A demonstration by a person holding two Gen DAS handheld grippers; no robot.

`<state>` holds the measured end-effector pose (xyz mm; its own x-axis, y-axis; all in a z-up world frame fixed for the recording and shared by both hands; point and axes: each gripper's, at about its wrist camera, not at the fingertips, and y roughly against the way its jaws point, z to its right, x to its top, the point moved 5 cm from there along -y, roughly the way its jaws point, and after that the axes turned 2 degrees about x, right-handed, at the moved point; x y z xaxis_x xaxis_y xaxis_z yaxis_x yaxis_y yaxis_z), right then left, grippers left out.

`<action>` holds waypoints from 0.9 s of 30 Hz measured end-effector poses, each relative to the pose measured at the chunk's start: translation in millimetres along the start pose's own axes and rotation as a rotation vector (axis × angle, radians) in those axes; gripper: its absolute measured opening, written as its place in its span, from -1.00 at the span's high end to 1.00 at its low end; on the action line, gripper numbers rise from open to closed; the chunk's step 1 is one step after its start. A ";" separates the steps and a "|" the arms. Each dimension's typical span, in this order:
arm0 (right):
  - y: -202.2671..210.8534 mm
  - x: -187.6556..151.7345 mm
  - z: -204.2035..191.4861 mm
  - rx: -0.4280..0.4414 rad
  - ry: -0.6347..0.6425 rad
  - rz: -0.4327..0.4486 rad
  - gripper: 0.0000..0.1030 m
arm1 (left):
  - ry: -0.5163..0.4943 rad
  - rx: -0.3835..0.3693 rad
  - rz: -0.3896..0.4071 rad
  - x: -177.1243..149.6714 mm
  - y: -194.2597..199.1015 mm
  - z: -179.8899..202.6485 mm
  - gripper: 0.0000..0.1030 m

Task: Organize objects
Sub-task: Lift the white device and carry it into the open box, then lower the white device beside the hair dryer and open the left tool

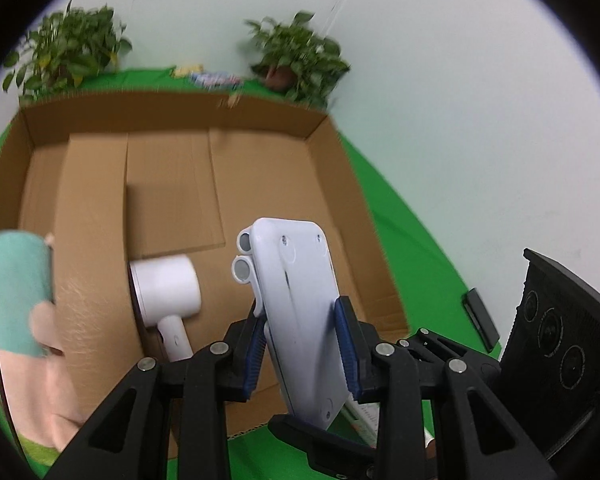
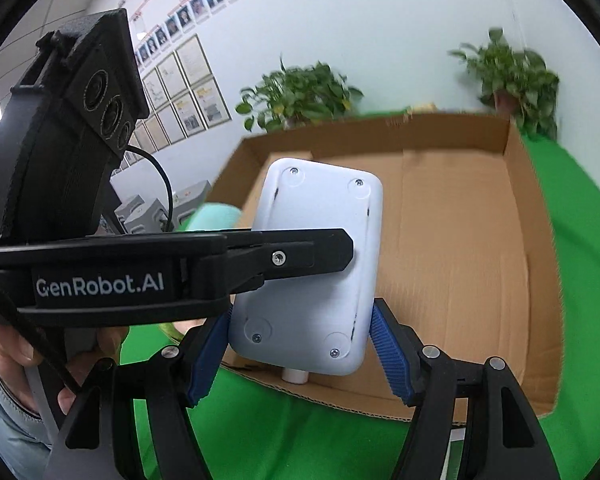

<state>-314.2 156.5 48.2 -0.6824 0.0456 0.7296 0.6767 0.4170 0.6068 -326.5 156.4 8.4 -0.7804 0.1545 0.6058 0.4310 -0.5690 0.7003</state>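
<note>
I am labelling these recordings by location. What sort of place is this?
Probably an office used as a recording setup, not a home. The wall carries rows of staff portraits and framed certificates, and the cardboard box sits on a green cloth, with potted plants behind.

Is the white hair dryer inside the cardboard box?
Yes, the white hair dryer lies on the floor of the cardboard box, seen in the left wrist view.

Left gripper clamped, right gripper spread.
</note>
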 end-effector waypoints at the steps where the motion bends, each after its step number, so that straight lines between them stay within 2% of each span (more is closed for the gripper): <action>1: -7.8 -5.6 5.7 0.006 -0.017 -0.019 -0.28 | 0.007 0.003 -0.018 -4.3 -9.2 -4.0 0.38; 5: -37.2 -25.4 26.4 0.022 -0.077 -0.085 -0.27 | 0.040 0.019 -0.093 -20.7 -42.8 -18.7 0.38; 10: -72.9 -38.5 55.1 0.051 -0.151 -0.139 -0.27 | 0.034 0.068 -0.151 -31.2 -70.8 -26.2 0.38; 14: -79.4 -57.2 54.8 0.054 -0.180 -0.173 -0.27 | 0.037 0.094 -0.184 -36.7 -84.4 -29.3 0.37; 17: -86.6 -58.9 59.5 0.043 -0.175 -0.186 -0.27 | 0.039 0.122 -0.198 -37.4 -87.8 -32.1 0.27; 20: -91.8 -57.9 66.0 -0.011 -0.176 -0.195 -0.27 | 0.010 0.166 -0.226 -38.9 -90.0 -32.5 0.30; 22: -99.4 -59.6 67.0 -0.043 -0.156 -0.219 -0.27 | -0.022 0.199 -0.213 -40.2 -85.0 -31.0 0.33; 27: -104.1 -61.6 67.7 -0.064 -0.155 -0.246 -0.27 | -0.012 0.223 -0.174 -35.7 -63.9 -33.2 0.33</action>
<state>-361.3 171.8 -81.3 -0.8589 0.0908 0.5041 0.4984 0.3752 0.7816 -341.2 160.5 -70.5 -0.8466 0.2443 0.4729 0.3814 -0.3415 0.8590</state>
